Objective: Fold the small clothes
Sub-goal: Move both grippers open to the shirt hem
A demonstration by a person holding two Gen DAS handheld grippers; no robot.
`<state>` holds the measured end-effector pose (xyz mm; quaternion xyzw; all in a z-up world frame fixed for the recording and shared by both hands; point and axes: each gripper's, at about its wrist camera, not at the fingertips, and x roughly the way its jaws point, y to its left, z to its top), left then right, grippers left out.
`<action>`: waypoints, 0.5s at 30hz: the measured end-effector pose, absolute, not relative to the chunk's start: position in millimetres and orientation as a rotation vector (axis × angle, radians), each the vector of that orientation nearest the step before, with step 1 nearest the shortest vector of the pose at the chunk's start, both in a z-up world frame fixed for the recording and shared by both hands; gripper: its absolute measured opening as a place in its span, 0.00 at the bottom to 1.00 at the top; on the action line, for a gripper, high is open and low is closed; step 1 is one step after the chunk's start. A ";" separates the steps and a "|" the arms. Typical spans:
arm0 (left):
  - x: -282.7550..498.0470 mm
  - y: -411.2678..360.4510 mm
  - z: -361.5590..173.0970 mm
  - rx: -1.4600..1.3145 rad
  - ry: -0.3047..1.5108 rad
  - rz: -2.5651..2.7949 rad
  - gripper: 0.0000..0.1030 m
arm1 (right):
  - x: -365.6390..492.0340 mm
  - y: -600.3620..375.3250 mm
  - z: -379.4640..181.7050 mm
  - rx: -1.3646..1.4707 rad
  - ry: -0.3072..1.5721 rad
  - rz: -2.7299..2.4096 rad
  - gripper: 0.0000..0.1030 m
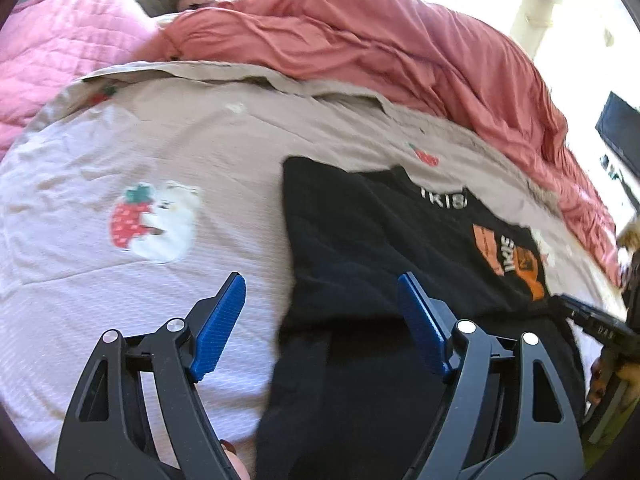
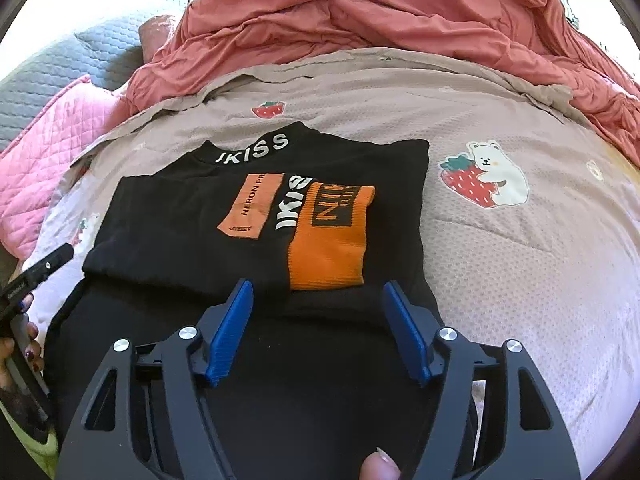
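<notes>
Both grippers — left (image 1: 322, 294) and right (image 2: 318, 300) — hang wide open and empty over the part-folded top (image 2: 256, 216); better to pinch its near hem at both corners and fold evenly toward the collar — keeping it flat on the bed (image 2: 520, 280).

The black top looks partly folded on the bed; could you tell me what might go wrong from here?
1. The folded sleeve with the orange cuff lies loose on the top; a tug could undo it.
2. The quilt is soft and rumpled, so a grab could catch it too.
3. Both grippers have open jaws, holding nothing.
</notes>
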<state>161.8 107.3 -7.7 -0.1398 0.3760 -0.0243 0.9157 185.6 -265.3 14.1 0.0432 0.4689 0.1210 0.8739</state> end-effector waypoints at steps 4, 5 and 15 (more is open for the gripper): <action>146.9 122.1 -0.8 -0.301 0.751 -0.027 0.74 | 179.0 -266.7 20.3 0.101 0.968 0.256 0.72; 143.7 124.7 0.5 -0.304 0.748 -0.027 0.75 | 177.6 -267.6 22.3 0.105 0.964 0.257 0.73; 111.0 133.4 2.9 -0.278 0.753 -0.017 0.77 | 153.7 -283.3 39.3 0.112 0.943 0.245 0.73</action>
